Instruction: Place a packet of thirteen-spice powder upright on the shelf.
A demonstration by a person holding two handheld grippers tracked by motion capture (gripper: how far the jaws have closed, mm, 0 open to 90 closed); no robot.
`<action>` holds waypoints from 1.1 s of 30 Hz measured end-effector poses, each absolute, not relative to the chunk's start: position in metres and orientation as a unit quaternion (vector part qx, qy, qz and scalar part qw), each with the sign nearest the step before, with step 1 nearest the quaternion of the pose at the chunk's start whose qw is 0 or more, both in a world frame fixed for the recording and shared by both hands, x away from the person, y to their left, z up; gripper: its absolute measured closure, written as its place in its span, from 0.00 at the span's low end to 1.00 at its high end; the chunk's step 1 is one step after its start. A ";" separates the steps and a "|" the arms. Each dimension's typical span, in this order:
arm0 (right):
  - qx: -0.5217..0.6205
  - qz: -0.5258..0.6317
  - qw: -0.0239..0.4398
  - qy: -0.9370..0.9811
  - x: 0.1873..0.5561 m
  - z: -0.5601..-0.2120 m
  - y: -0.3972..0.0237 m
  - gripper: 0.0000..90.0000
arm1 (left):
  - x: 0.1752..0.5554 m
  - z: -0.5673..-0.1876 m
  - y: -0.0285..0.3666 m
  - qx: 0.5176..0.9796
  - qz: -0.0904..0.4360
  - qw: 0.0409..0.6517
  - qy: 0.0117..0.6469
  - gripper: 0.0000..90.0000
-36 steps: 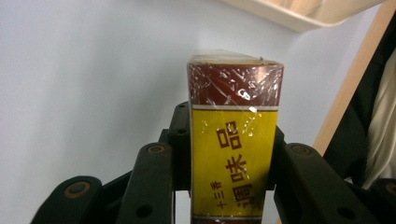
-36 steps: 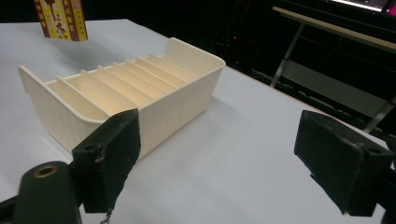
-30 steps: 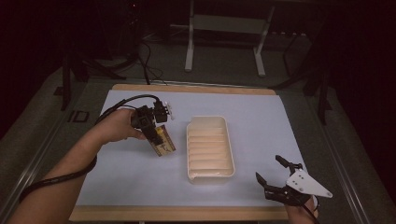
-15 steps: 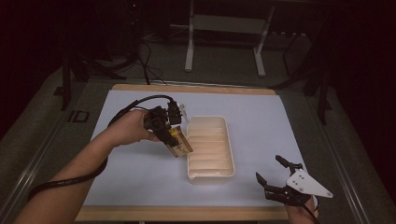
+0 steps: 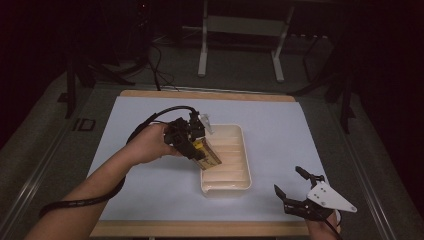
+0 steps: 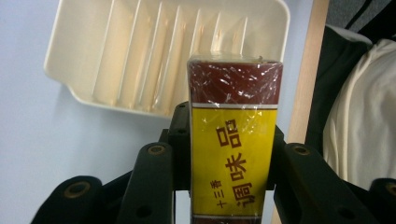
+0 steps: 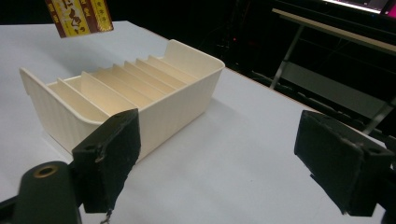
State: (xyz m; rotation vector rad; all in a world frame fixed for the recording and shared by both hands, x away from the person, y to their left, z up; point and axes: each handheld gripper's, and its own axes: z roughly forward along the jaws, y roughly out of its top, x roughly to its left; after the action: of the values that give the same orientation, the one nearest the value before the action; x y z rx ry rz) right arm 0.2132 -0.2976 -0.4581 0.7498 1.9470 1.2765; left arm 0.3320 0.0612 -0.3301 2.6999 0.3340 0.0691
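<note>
The cream tray (image 5: 244, 165), the biggest thing on the pale blue desk (image 5: 280, 130), lies near the desk's middle with its long side running away from the person; thin partitions cut it into a row of narrow slots, all bare as far as the pictures show, which suggests it is meant to take slim packs stood on edge. The left gripper (image 5: 192, 145) hangs over the tray's left rim, its jaws clamped on the two sides of a seasoning box (image 6: 233, 140), a flat yellow pack with dark red ends, wrapped in shiny film and printed with dark characters. The box sticks out well beyond the jaws and slants down toward the slots, clear of the tray; that free end is probably held foremost so it can slide between two partitions while the gripper stays above the rim. The right gripper (image 5: 296, 189) rests well apart, at the desk's near right corner, its jaws spread wide and holding nothing, facing the tray and likely kept back to leave the slots free.
</note>
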 end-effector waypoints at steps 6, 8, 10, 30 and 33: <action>0.287 0.491 0.341 0.749 0.213 -0.458 -0.297 0.16 | 0.325 -0.336 0.055 0.966 0.033 0.232 0.109 0.76; 0.287 0.491 0.341 0.749 0.213 -0.458 -0.297 0.16 | 0.324 -0.339 0.053 0.966 0.031 0.233 0.105 0.76; 0.286 0.491 0.340 0.749 0.213 -0.458 -0.297 0.16 | 0.324 -0.342 0.050 0.965 0.025 0.240 0.100 0.76; 0.283 0.488 0.339 0.752 0.213 -0.459 -0.297 0.16 | 0.324 -0.372 0.033 0.975 0.030 0.207 0.071 0.76; 0.282 0.488 0.341 0.753 0.213 -0.458 -0.296 0.16 | 0.327 -0.372 0.033 0.975 0.031 0.209 0.073 0.76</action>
State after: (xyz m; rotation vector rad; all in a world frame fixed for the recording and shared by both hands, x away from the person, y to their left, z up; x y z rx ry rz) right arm 0.2128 -0.2964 -0.4585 0.7325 1.9579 1.2698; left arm 0.3272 0.0331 -0.3718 2.7121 0.2030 0.0868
